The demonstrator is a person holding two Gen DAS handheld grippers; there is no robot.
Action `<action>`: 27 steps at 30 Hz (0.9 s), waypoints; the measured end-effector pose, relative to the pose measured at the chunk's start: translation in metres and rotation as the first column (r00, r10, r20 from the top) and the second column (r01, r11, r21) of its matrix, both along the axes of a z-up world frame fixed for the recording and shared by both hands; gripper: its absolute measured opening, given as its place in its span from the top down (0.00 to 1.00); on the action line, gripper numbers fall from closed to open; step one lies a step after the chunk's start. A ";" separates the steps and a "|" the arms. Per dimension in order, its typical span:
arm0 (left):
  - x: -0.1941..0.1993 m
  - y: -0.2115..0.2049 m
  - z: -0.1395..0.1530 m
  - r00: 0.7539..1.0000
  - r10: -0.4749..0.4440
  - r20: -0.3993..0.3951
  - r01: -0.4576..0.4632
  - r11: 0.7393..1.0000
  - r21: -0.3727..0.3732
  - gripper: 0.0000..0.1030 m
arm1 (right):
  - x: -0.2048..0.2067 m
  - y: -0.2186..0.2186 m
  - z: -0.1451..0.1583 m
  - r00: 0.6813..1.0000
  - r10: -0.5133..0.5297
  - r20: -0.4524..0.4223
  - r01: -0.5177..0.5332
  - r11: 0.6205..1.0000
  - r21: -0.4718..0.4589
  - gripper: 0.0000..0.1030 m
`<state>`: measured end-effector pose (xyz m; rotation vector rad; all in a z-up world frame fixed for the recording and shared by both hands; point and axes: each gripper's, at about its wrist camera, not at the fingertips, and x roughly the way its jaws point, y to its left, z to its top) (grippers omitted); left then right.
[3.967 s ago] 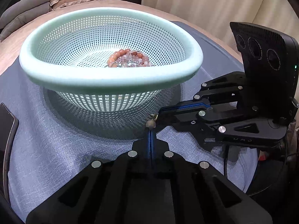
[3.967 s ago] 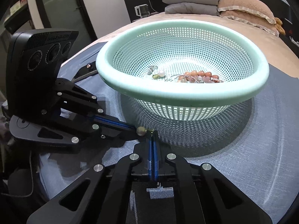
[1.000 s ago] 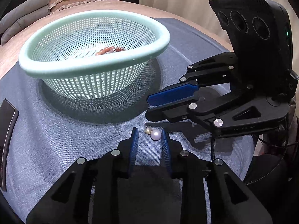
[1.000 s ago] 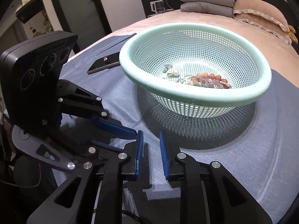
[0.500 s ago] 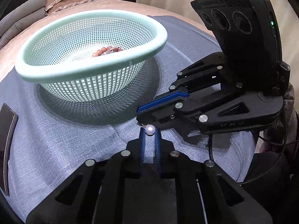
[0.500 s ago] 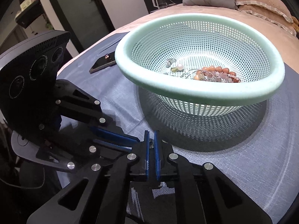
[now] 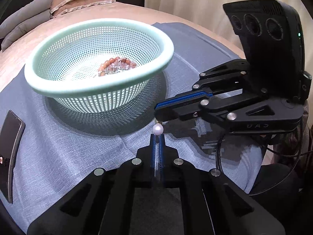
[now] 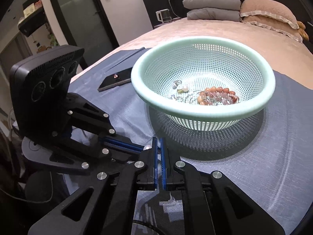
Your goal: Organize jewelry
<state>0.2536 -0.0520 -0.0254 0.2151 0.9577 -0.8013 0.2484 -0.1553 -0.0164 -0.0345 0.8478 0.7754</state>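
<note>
A pearl earring [image 7: 158, 129] hangs just above the blue-grey cloth, held from two sides. My left gripper [image 7: 157, 135] is shut on it right under the pearl. My right gripper [image 7: 159, 115] comes in from the right and is shut on the small gold fitting above the pearl. In the right wrist view my right gripper [image 8: 158, 139] is shut, and the pearl [image 8: 146, 147] shows at the tip of the left gripper [image 8: 143, 149]. Beyond them stands a mint green basket [image 7: 97, 87] [image 8: 203, 114] with beaded bracelets [image 7: 117, 64] [image 8: 217, 97] and another pearl earring [image 8: 184, 88] inside.
A dark phone [image 7: 11, 146] [image 8: 115, 81] lies on the cloth left of the basket. The blue-grey cloth [image 7: 64, 145] covers the near end of a bed. Pillows [image 8: 270, 16] and folded grey bedding [image 8: 213, 5] lie at the far end.
A second ago both grippers were open and the pearl earring lay on the cloth. Both have since shut on it, and it now hangs a little above the cloth.
</note>
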 end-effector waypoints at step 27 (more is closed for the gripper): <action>0.030 0.041 0.043 0.980 0.193 0.056 -0.187 0.977 -0.098 0.96 | 0.062 -0.012 0.024 0.945 -0.318 0.081 0.324 0.943 -0.073 0.94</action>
